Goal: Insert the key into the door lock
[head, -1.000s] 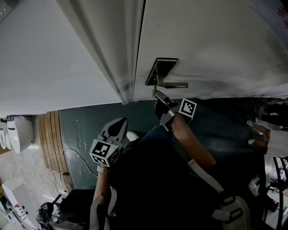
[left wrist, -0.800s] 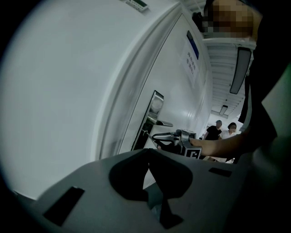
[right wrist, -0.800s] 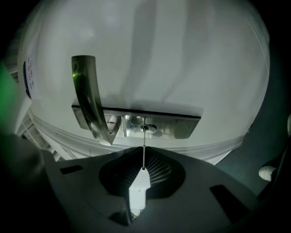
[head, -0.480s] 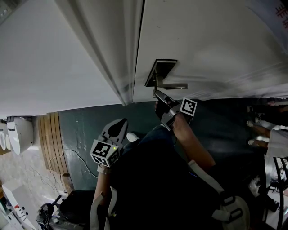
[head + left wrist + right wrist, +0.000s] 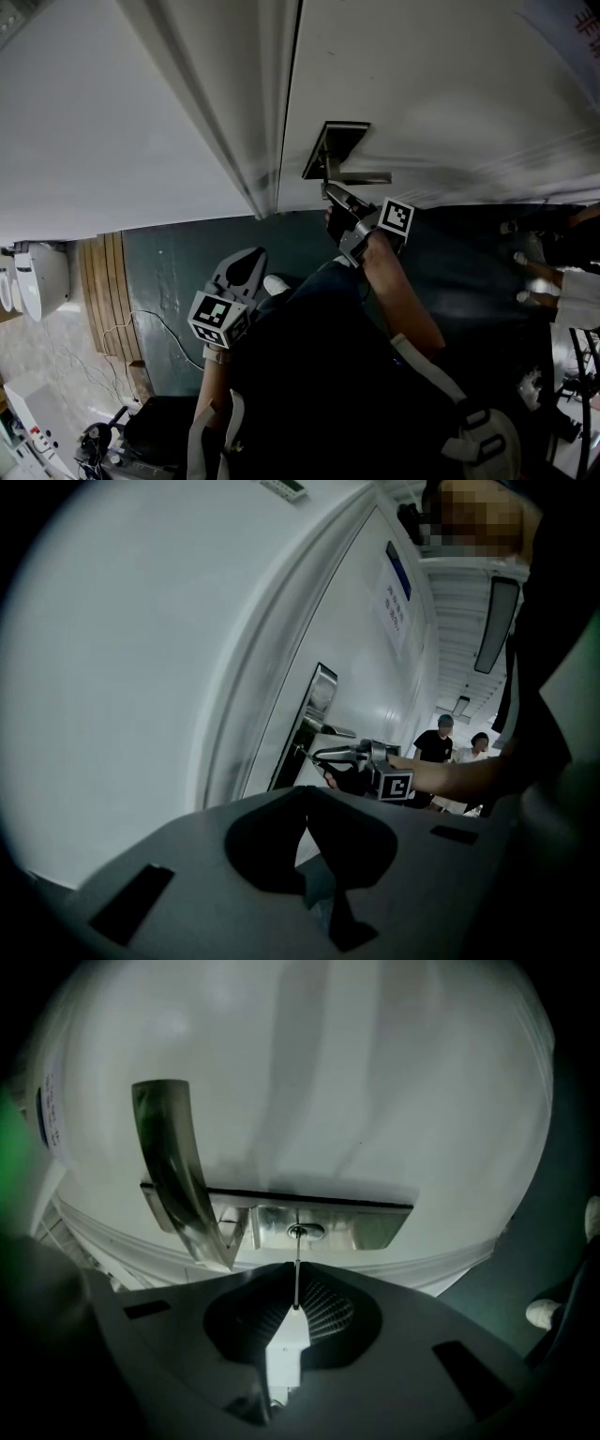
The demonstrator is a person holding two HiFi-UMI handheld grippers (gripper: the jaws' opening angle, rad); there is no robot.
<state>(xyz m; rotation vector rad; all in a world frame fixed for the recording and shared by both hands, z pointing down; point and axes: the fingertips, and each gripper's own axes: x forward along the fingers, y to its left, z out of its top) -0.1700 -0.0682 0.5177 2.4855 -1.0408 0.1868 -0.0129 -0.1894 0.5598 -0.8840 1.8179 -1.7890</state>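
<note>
A metal lock plate (image 5: pixel 335 148) with a lever handle (image 5: pixel 364 177) sits on the white door (image 5: pixel 441 84). My right gripper (image 5: pixel 330 192) is shut on a thin key (image 5: pixel 296 1277) and points straight at the plate. In the right gripper view the key's tip reaches the round keyhole (image 5: pixel 305 1232) in the lock plate (image 5: pixel 375 1227), with the handle (image 5: pixel 178 1176) to its left. How deep the tip sits I cannot tell. My left gripper (image 5: pixel 249 255) hangs low and away from the door, jaws shut with nothing between them (image 5: pixel 305 803).
The door frame and white wall (image 5: pixel 141 112) stand left of the door. Below lie dark green floor (image 5: pixel 178 272), wooden slats (image 5: pixel 108 291) and a white fixture (image 5: pixel 37 277). Other people's feet (image 5: pixel 539 272) stand at the right; bystanders (image 5: pixel 436 747) show down the corridor.
My right gripper has edged a little closer to the lock plate with the key. The left gripper has stayed where it was.
</note>
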